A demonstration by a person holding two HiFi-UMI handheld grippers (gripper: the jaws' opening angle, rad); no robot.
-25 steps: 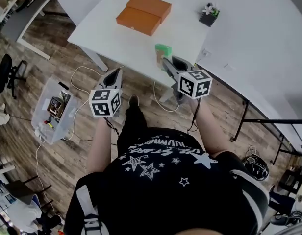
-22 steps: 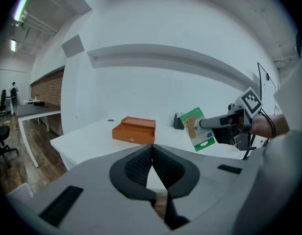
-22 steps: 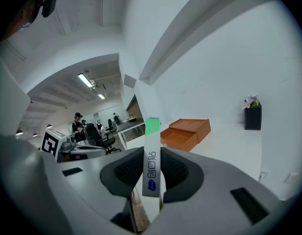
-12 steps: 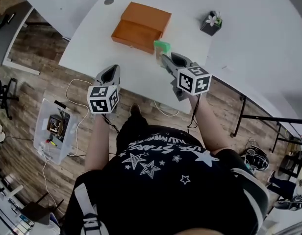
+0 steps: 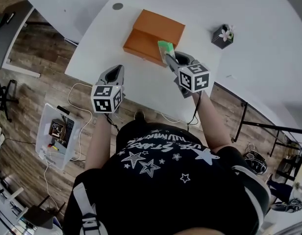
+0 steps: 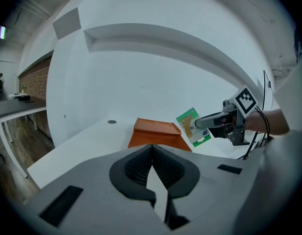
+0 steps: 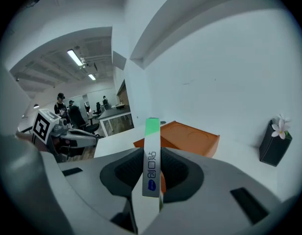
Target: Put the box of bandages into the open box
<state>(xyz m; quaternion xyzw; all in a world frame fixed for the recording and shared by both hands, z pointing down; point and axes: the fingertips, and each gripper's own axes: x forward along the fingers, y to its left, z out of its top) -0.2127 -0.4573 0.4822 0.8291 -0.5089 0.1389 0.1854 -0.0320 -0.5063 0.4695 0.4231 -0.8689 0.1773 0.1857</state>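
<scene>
A white table (image 5: 141, 84) carries an orange box (image 5: 153, 35). The left gripper (image 5: 114, 73) hangs over the table's near edge, jaws together and empty. The right gripper (image 5: 169, 58) clamps the bandage box (image 5: 165, 47) upright at the orange box's near edge.

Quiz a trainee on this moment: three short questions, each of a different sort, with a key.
1. True or false: the left gripper holds the bandage box.
2. Which gripper's jaws are shut on nothing? A) left B) right
3. Fill in: the flower pot stands on the white ____.
Key: 1 false; 2 A; 3 table.
</scene>
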